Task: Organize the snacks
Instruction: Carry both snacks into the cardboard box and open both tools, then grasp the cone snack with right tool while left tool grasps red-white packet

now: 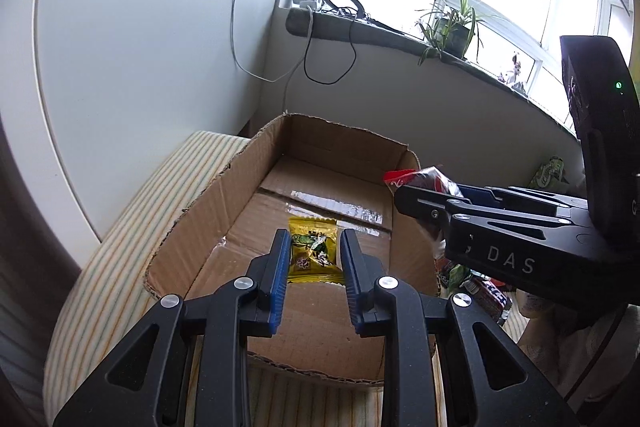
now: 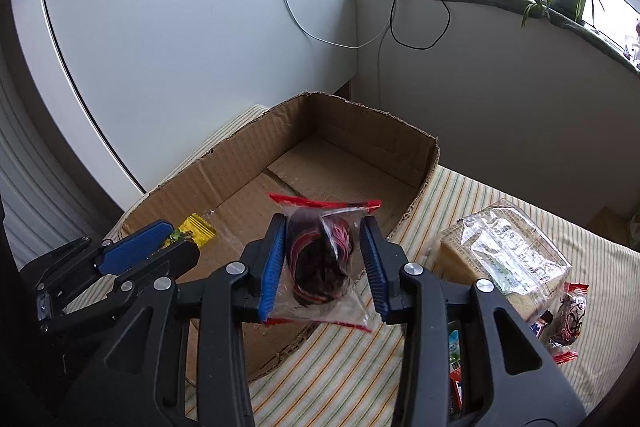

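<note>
An open cardboard box (image 1: 224, 187) (image 2: 224, 155) lies on a striped cloth. My left gripper (image 1: 314, 239) hangs over the near part of the box, shut on a yellow snack packet (image 1: 314, 253). From the right wrist that gripper (image 2: 176, 235) shows at the left with the yellow packet (image 2: 198, 227) poking out of it. My right gripper (image 2: 324, 223) is over the box's near right corner. A clear packet with red edges and a dark snack (image 2: 320, 255) hangs between its blue pads, against the left pad (image 2: 274, 259), with a gap to the right one. In the left wrist view, the right gripper (image 1: 404, 195) reaches in from the right with that packet (image 1: 424, 177).
Right of the box, on the striped cloth (image 2: 400, 367), lie a large clear bread packet (image 2: 504, 247), a red-edged snack (image 2: 568, 315) and smaller packets (image 2: 456, 347). A green packet (image 1: 552, 171) sits farther back. White walls and a window sill with plants (image 1: 452, 27) and cables stand behind.
</note>
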Motion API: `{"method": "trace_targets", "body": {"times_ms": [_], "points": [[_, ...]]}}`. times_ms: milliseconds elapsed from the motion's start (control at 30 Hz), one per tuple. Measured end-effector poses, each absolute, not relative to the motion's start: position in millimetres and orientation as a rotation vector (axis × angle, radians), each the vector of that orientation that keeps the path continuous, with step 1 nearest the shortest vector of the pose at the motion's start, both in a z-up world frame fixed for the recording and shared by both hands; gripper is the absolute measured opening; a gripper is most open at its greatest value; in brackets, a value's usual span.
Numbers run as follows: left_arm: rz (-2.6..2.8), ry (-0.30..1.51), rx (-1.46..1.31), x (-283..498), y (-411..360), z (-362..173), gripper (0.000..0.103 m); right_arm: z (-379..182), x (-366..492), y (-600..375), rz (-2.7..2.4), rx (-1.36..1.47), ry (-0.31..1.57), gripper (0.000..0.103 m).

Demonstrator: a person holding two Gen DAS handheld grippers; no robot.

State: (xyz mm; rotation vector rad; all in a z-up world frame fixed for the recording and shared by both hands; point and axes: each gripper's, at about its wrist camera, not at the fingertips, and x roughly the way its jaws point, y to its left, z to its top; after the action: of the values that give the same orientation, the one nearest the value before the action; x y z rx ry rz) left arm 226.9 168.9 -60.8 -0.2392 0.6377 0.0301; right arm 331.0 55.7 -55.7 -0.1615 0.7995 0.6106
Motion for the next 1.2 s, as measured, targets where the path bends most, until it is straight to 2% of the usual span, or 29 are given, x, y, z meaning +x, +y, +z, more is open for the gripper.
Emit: {"method": "trace_targets", "body": {"times_ms": [33,100,700,900,1033,1200], "points": [[0.035,0.636,-0.236,226.8,168.7,-60.5,0.024,-55.0,330.7,54.4,0.604,-0.159,0.793,0.054],[0.041,0.637,-0.235,226.6,168.9,-60.1,0.024,-52.1,329.8,49.5,0.594,-0.155,0.777,0.061],[-0.019,0.611,-0.235,231.3,142.4,-45.2,0.024,-27.5,324.7,-37.2,0.502,-0.098,0.726,0.065],[-0.08,0.604,-0.227,236.4,116.5,-39.0,0.034,-22.8,323.8,-92.5,0.426,-0.059,0.722,0.065],[-0.129,0.613,-0.206,241.2,93.0,-39.6,0.044,-26.7,326.6,-130.4,0.358,-0.052,0.735,0.066],[-0.202,0.638,-0.186,246.9,62.3,-44.1,0.045,-41.6,326.8,-166.1,0.317,-0.044,0.774,0.066]]}}
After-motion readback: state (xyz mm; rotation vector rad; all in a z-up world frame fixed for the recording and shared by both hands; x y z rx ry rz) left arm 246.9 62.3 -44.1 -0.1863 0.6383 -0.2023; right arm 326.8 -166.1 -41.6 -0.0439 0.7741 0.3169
